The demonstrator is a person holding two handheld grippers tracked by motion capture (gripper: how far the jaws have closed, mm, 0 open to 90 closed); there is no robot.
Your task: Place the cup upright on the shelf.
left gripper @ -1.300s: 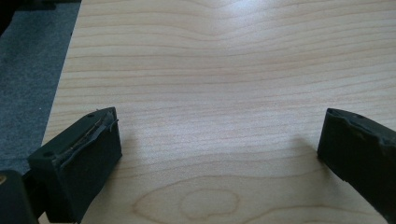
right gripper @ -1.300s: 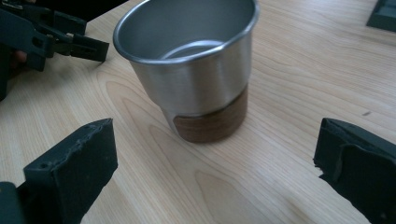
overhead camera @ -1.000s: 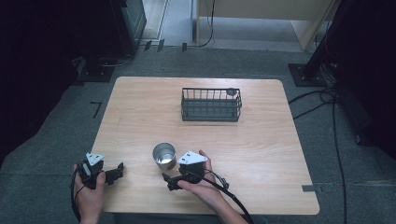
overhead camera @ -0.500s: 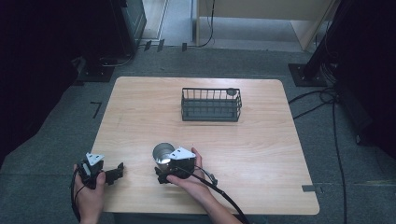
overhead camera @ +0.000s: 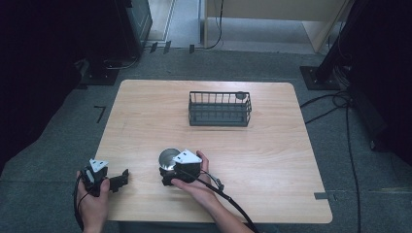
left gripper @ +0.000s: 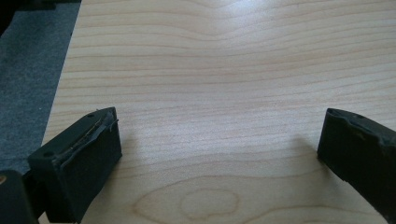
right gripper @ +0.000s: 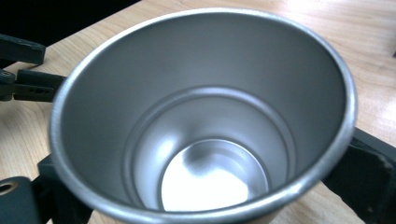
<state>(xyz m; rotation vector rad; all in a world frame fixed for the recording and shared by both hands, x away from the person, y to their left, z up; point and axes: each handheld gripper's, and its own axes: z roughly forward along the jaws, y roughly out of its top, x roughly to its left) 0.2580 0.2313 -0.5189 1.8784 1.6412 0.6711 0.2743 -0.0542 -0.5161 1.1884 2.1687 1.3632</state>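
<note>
A shiny steel cup [overhead camera: 168, 157] stands upright and empty on the wooden table [overhead camera: 272, 155], near its front edge. My right gripper [overhead camera: 169, 169] has come in from the right. Its jaws stand one on each side of the cup [right gripper: 205, 140], spread wide, so my right gripper [right gripper: 205, 177] is open around it. I cannot tell whether the jaws touch the cup's wall. Farther left, my left gripper [overhead camera: 121, 178] rests low over the table's front left part. In its own view my left gripper [left gripper: 217, 140] is open over bare wood.
A dark wire basket [overhead camera: 219, 109] stands at the back middle of the table, with a small round grey thing [overhead camera: 239, 95] at its far right corner. Grey carpet, dark equipment and cables on the floor [overhead camera: 340, 104] surround the table.
My right gripper has moved left along the front of the table and slid its jaws around the cup. The left gripper has stayed where it was.
</note>
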